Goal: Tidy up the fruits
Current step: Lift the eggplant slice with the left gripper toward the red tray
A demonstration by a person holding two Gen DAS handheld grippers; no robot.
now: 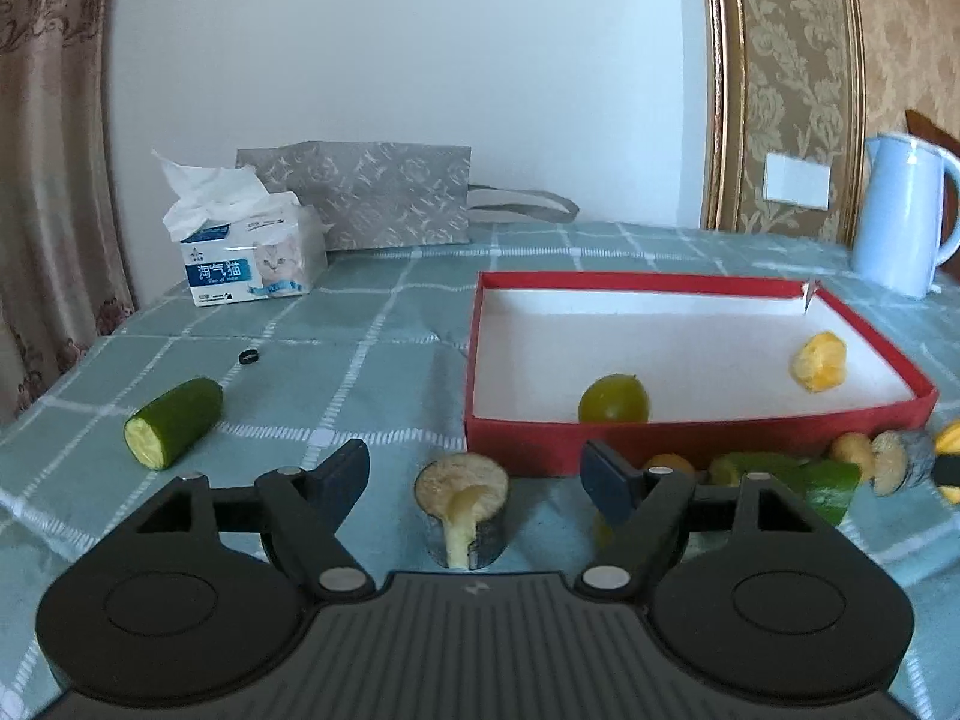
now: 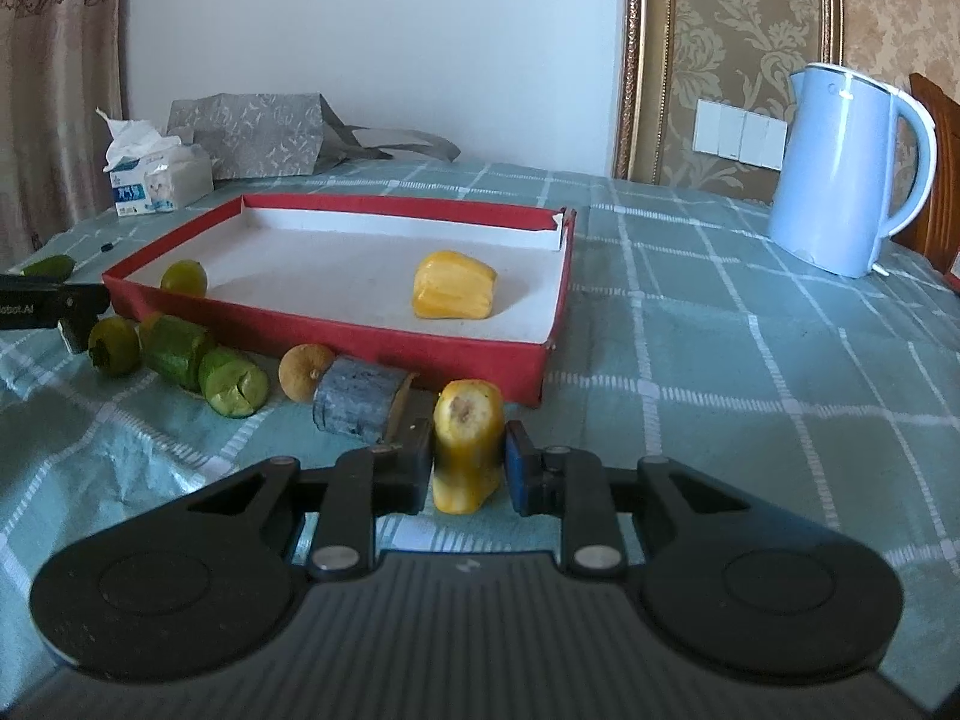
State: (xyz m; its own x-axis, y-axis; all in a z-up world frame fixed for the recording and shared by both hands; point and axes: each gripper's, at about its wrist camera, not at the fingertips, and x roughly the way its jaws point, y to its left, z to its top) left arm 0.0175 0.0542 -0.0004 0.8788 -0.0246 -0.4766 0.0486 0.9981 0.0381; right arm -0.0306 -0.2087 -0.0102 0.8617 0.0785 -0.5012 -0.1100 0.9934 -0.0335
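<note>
The yellow piece (image 2: 467,444) stands upright on the cloth (image 2: 720,360), just in front of the near wall of the red box (image 2: 384,336). The right gripper (image 2: 468,462) has its two pads pressed on the sides of this piece, so it is closed on it and holds it. Inside the box lie already a yellow fruit (image 2: 453,285) and a green fruit (image 2: 184,277), well apart from each other.

The left gripper (image 1: 474,480) stands wide open and holds nothing. Between its fingers, but not touching them, an eggplant chunk (image 1: 462,504) stands on its cut end, with a split down the front. In front of the box there is a row of pieces: cucumber parts (image 2: 204,366), a small green fruit (image 2: 114,345), a brown round fruit (image 2: 306,372) and a second eggplant chunk (image 2: 357,399). One more cucumber piece (image 1: 174,420) lies apart at the left, near a small black ring (image 1: 248,356).

The risk is probably in the lift. The yellow piece looks soft, so a strong squeeze may crush it, and a weak one may let it slip. The box wall is very near; if the piece is carried too low, it may hit the wall and push the box. The second eggplant chunk lies just beside the right gripper's left finger and may be knocked. The kettle (image 2: 840,174) stands far away and seems safe.
</note>
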